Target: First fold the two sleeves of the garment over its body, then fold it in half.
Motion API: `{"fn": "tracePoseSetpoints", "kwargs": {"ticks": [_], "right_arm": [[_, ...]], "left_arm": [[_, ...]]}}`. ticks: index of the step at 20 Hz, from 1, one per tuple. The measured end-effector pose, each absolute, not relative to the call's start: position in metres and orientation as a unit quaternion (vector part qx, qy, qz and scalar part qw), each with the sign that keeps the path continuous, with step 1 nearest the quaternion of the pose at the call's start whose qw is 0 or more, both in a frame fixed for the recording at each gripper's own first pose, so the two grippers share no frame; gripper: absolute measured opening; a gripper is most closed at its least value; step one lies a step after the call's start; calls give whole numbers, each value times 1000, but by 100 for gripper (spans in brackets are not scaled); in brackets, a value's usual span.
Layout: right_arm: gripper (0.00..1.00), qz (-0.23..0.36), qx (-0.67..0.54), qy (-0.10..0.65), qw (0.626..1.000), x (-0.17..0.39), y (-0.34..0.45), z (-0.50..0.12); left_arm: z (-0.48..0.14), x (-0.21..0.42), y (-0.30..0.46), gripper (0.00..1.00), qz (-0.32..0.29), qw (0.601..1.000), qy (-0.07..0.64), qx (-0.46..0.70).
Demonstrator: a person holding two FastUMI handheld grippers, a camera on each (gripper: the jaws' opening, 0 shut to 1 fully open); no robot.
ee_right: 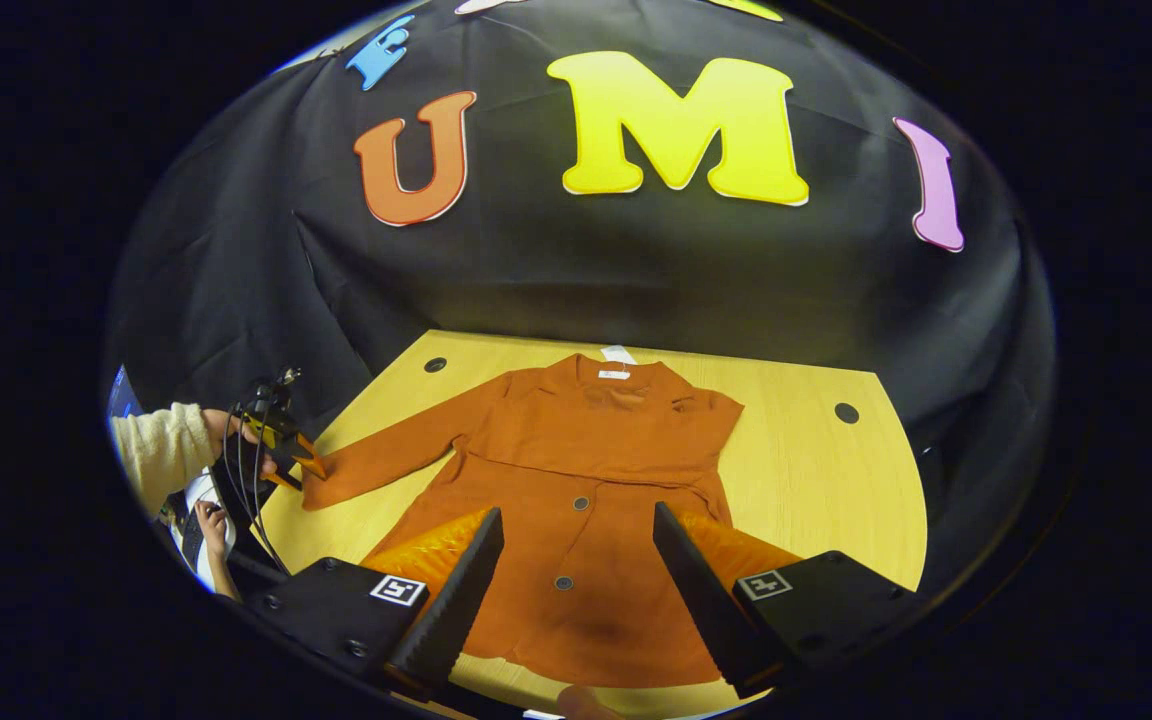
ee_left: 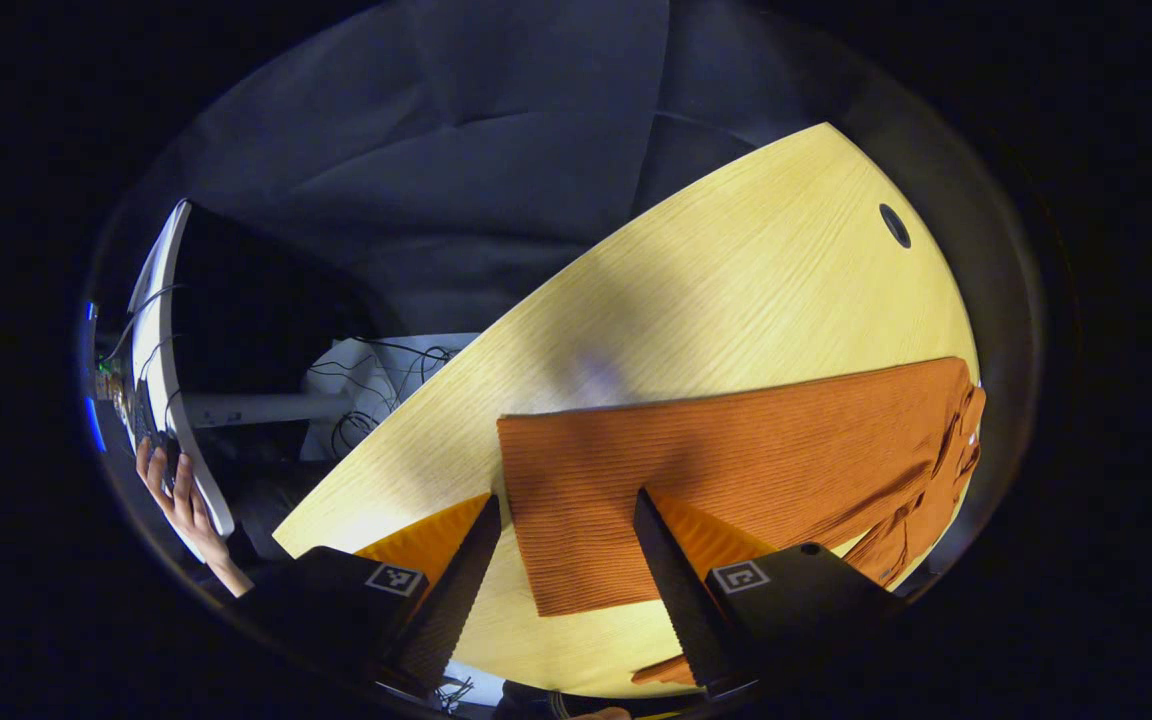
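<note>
Both claws are held with their fingers spread wide and nothing gripped between them. In the left gripper view, the left gripper is poised above the cuff end of the spread sleeve, which lies flat across the pale wooden table; whether the fingers touch the cloth cannot be told. Off the table's edge a hand is seen beside a white board with trailing cables.

In the right gripper view, moving left to right, that same gripper is seen farther off at the sleeve's cuff, held by a hand in a cream sleeve. Next comes the orange garment, laid front-up with its collar toward the booth wall, its buttons down the middle and its hem nearest the camera. The right gripper hangs above the lower skirt, clear of it as far as can be judged. The sleeve on the far right side appears already turned in over the body, though this is hard to make out.

The fabric is judged light, soft and limp, with a ribbed weave offering grip; it should drape and slide easily on smooth wood. The spread sleeve is best taken at its cuff edge, pinched through both layers, and carried low across the chest.
</note>
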State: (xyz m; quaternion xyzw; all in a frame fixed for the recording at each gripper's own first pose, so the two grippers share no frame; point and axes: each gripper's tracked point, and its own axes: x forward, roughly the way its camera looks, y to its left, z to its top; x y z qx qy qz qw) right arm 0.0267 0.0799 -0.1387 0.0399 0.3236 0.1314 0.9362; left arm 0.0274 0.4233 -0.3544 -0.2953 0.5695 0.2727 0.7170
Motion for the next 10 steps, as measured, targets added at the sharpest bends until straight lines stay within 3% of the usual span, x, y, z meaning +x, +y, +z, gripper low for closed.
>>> {"fn": "tracePoseSetpoints", "kwargs": {"ticks": [1, 2, 4, 5, 6, 8, 9, 10], "right_arm": [[97, 125, 44, 317, 939, 27, 73, -135], [96, 119, 49, 313, 941, 27, 65, -133], [96, 106, 59, 313, 942, 21, 49, -135], [93, 101, 57, 316, 942, 17, 39, -138], [93, 95, 53, 320, 941, 14, 29, -142], [96, 86, 52, 329, 939, 8, 12, -148], [93, 82, 56, 332, 938, 6, 4, -150], [96, 78, 61, 332, 938, 4, -3, -151]], "left_arm": [[-354, 28, 422, 88, 270, 718, 571, -293], [-353, 28, 420, 74, 262, 719, 574, -291], [-353, 30, 417, 63, 261, 720, 573, -294], [-353, 29, 417, 52, 260, 720, 572, -296], [-354, 31, 414, 54, 259, 721, 567, -305], [-351, 37, 410, 11, 254, 723, 558, -321], [-352, 36, 410, 13, 252, 724, 556, -323], [-352, 36, 408, 8, 249, 724, 555, -326]]}}
